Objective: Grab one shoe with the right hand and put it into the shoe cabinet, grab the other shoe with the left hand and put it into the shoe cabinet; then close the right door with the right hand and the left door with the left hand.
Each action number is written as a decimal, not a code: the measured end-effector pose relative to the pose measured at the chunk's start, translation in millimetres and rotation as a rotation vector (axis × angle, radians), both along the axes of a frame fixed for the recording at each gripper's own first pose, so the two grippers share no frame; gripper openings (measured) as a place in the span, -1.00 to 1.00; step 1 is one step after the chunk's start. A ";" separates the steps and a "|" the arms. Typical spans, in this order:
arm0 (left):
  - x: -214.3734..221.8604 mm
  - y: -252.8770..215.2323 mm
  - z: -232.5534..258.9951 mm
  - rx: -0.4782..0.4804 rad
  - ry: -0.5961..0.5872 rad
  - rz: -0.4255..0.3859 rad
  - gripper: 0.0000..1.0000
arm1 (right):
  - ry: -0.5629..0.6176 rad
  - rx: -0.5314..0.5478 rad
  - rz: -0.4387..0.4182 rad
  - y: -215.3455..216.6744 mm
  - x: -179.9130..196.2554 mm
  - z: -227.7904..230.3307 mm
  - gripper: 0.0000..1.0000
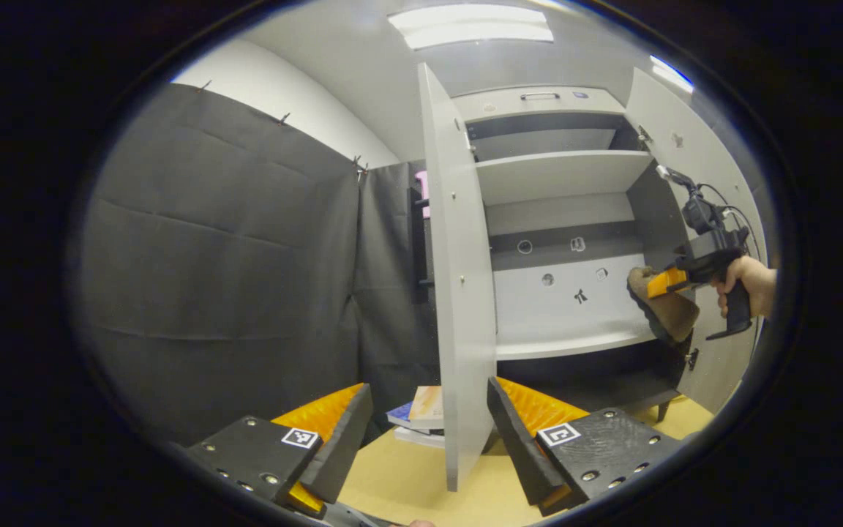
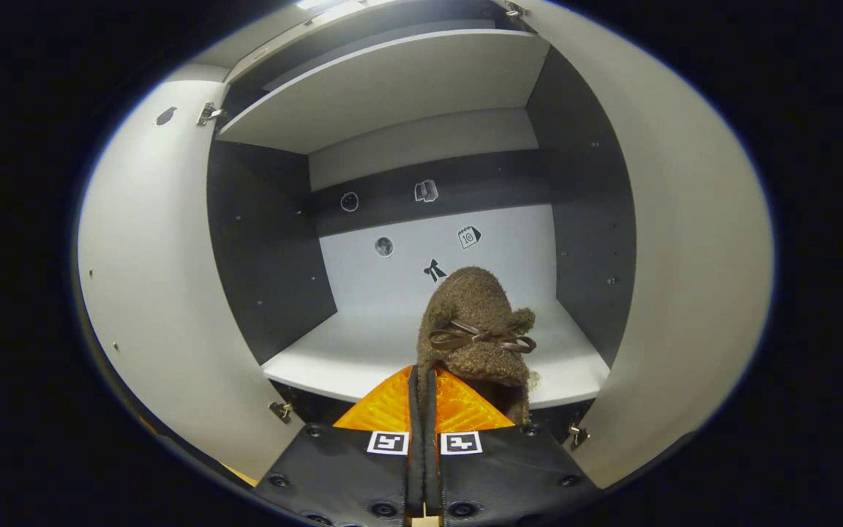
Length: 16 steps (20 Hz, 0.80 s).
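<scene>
In the right gripper view my right gripper (image 2: 422, 380) is shut on a fuzzy brown shoe (image 2: 476, 322) with a brown bow, held in front of the white middle shelf (image 2: 363, 351) of the open shoe cabinet. In the left gripper view the same shoe (image 1: 661, 307) hangs from the right gripper (image 1: 667, 282), held by a hand (image 1: 752, 282), at the cabinet's right side. My left gripper (image 1: 429, 432) stands open low down, its fingers either side of the lower edge of the open left door (image 1: 456, 293). The right door (image 1: 692, 168) is open too.
The cabinet has an upper shelf (image 1: 553, 172) and a dark lower compartment (image 1: 582, 380). A few books (image 1: 421, 417) lie on the wooden floor (image 1: 407, 476) behind the left door. Dark cloth walls (image 1: 224, 263) stand to the left.
</scene>
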<state>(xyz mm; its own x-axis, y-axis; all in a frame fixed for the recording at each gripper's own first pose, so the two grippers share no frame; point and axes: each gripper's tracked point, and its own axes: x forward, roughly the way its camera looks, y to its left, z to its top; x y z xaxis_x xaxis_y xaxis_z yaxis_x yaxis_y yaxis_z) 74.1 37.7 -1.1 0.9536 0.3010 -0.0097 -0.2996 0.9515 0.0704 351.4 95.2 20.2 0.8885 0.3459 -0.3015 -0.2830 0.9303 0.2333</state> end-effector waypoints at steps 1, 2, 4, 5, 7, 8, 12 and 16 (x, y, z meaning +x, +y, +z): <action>-0.1 1.4 -1.6 0.001 0.003 0.009 0.99 | -0.010 0.002 -0.004 2.2 12.9 5.4 -0.96; -0.1 2.3 -1.7 0.003 0.005 0.016 0.84 | -0.019 -0.005 -0.010 2.7 25.2 10.0 -0.96; 0.4 5.6 -4.0 0.007 0.009 0.029 0.84 | -0.023 -0.030 -0.016 4.0 50.2 13.4 -0.97; 0.2 6.8 -4.5 0.008 0.010 0.035 0.84 | -0.013 -0.046 -0.019 5.5 60.8 12.2 -0.96; 0.2 8.4 -5.8 0.008 0.011 0.044 0.99 | 0.006 -0.075 -0.028 7.8 82.4 5.9 -0.96; 0.5 8.9 -6.0 0.007 0.013 0.047 0.99 | 0.024 -0.091 -0.035 7.5 90.8 0.2 -0.96; 0.3 10.5 -8.7 0.004 0.020 0.055 0.99 | 0.067 -0.122 -0.055 6.5 110.8 -18.5 -0.96; 0.1 7.3 -8.9 -0.003 0.024 0.040 0.99 | 0.040 -0.115 -0.067 5.2 113.2 -10.9 -0.67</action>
